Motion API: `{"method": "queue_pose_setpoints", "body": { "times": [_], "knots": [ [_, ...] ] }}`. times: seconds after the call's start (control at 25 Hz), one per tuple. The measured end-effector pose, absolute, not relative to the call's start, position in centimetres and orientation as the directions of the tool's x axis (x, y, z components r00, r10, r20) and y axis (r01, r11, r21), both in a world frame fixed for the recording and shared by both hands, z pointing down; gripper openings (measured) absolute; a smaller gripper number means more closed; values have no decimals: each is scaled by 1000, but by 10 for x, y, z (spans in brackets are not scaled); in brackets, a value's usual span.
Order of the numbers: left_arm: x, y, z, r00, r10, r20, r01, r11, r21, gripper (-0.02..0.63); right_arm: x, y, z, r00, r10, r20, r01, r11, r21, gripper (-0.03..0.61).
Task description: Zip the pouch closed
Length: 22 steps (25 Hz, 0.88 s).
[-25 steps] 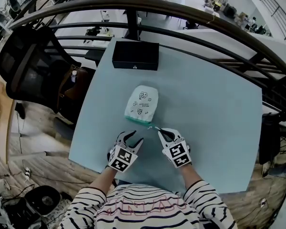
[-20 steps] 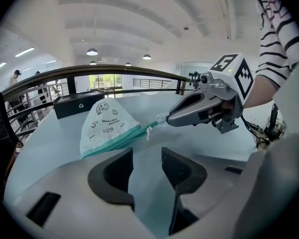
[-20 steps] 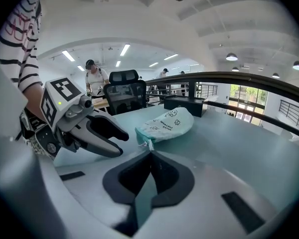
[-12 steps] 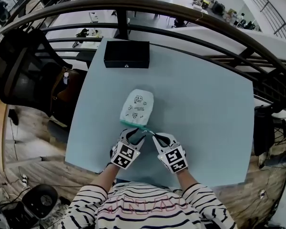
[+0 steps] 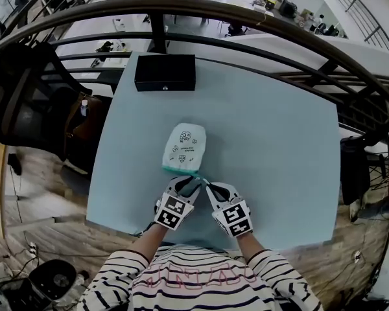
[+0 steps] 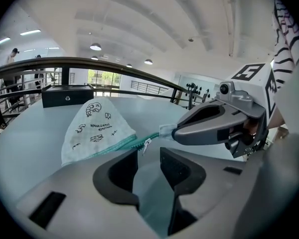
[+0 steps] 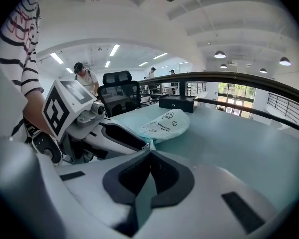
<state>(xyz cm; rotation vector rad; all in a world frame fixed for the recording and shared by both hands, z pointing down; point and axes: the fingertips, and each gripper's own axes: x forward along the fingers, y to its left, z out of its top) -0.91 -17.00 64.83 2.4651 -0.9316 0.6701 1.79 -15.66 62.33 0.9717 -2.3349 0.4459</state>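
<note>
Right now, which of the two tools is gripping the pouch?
The right tool: it is shut on the end tab of the pouch, while the left tool stands open and empty.

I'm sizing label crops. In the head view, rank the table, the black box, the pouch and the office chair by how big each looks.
1. table
2. office chair
3. black box and pouch: they cover about the same area. The box is wider and the pouch is longer, so I won't rank one above the other.

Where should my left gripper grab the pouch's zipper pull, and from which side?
Take the small white zipper pull hanging off the pouch's near, teal edge. It faces the open left gripper, so come straight in from your side; the right gripper pins the end tab.
</note>
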Motion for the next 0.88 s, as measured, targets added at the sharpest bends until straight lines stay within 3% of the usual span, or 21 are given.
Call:
{"method": "queue_pose_setpoints", "body": {
  "times": [0.28, 0.4, 0.88],
  "knots": [
    [-6, -167, 649, 658, -496, 566, -702, -677, 223, 111, 11, -152, 623, -581, -538, 611, -726, 682, -90, 28],
    [-13, -170, 649, 632, -518, 576, -734, -639, 230, 43, 12, -151, 623, -574, -540, 615, -730, 678, -86, 28],
    [-25, -171, 648, 564, -534, 630, -791, -568, 227, 34, 19, -156, 615, -542, -564, 623, -747, 663, -49, 28]
  ]
}}
